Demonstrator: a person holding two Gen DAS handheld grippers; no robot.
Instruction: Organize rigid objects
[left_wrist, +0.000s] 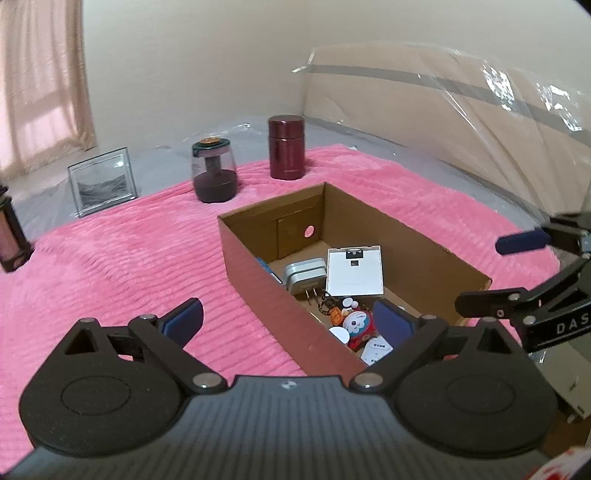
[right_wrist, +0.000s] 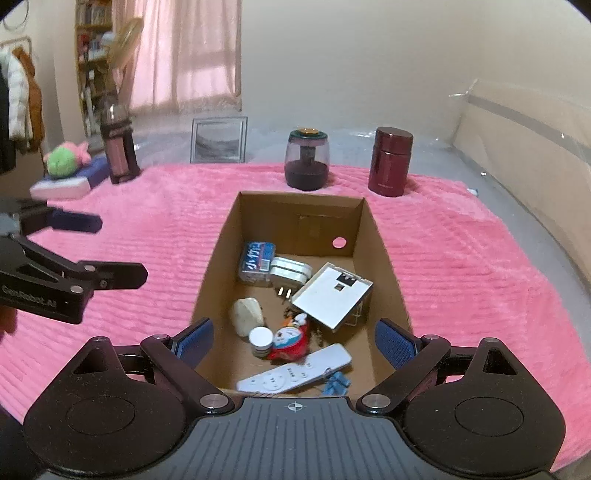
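Both the left gripper (left_wrist: 291, 321) and right gripper (right_wrist: 294, 341) hover with jaws spread, empty, over the cardboard box (right_wrist: 384, 258) of small objects.

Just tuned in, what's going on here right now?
Both grippers are open and empty, hanging at the near end of the cardboard box on the pink blanket. The left gripper and right gripper hold nothing. The box already holds a remote, charger and small toys. The maroon flask and dark jar stand outside, behind it.
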